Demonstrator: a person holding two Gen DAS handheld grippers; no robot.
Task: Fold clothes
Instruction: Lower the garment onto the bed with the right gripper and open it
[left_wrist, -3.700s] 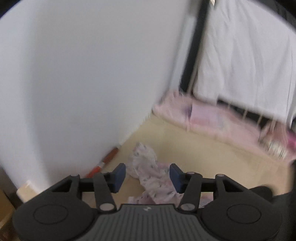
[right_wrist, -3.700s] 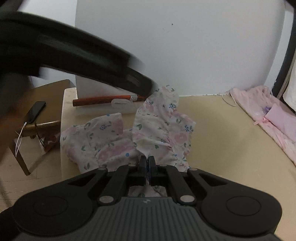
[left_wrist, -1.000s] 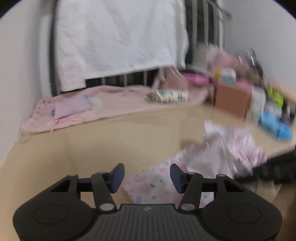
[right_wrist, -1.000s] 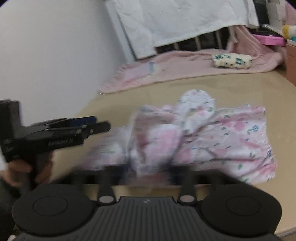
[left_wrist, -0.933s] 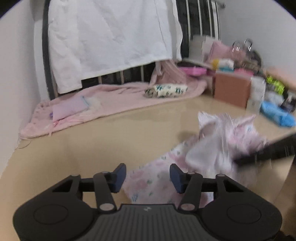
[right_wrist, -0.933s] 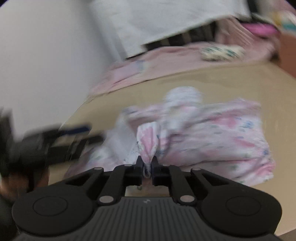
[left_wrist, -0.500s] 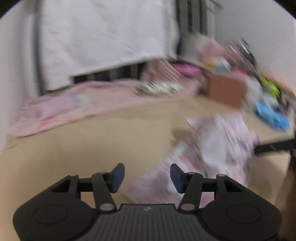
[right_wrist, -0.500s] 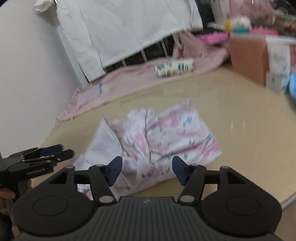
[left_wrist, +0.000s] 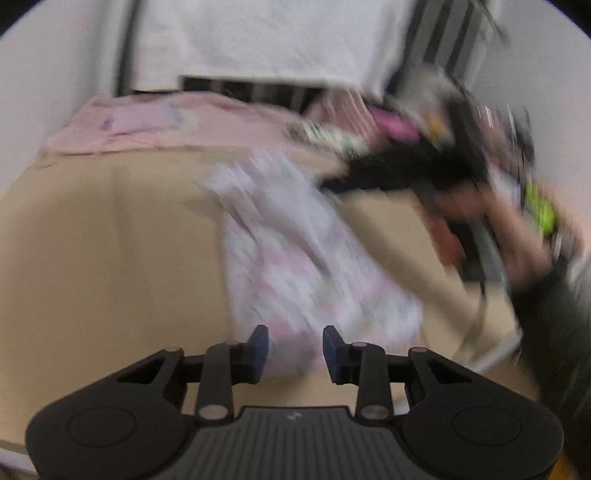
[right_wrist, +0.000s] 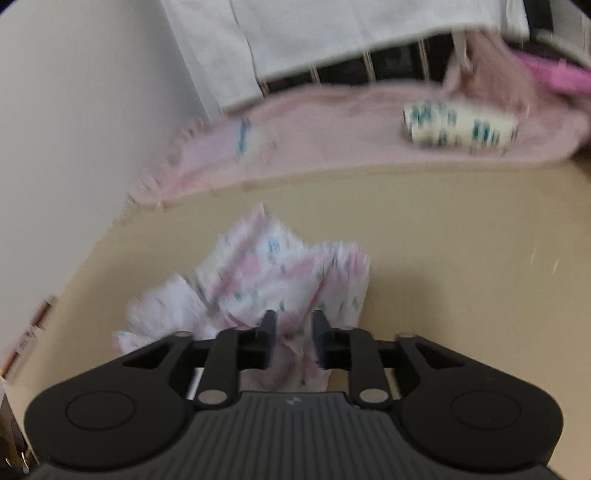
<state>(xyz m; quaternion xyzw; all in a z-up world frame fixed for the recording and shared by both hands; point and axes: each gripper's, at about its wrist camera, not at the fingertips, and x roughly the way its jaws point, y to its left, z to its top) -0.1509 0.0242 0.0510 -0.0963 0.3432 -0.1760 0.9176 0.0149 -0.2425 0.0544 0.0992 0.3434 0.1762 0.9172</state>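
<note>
A pink and white floral garment (left_wrist: 295, 266) lies crumpled on the beige table (left_wrist: 110, 258). My left gripper (left_wrist: 294, 349) is open, with the garment's near edge lying between its blue pads. In the right wrist view the same garment (right_wrist: 266, 277) is bunched up. My right gripper (right_wrist: 293, 334) hangs over its near part, jaws apart with cloth between them but not pinched. The left wrist view also shows the right gripper (left_wrist: 388, 173) as a dark blur above the garment's far end, held by a hand (left_wrist: 509, 236).
A pink blanket (right_wrist: 332, 133) lies along the table's far edge, with a white roll printed in green (right_wrist: 458, 127) on it. A white sheet (right_wrist: 314, 40) hangs behind. Blurred clutter (left_wrist: 517, 155) stands at the right. A white wall (right_wrist: 74, 129) bounds the left.
The right gripper let go of the garment about half a second ago and has since moved in low over it, jaws narrower. The left gripper swung toward the garment's near edge.
</note>
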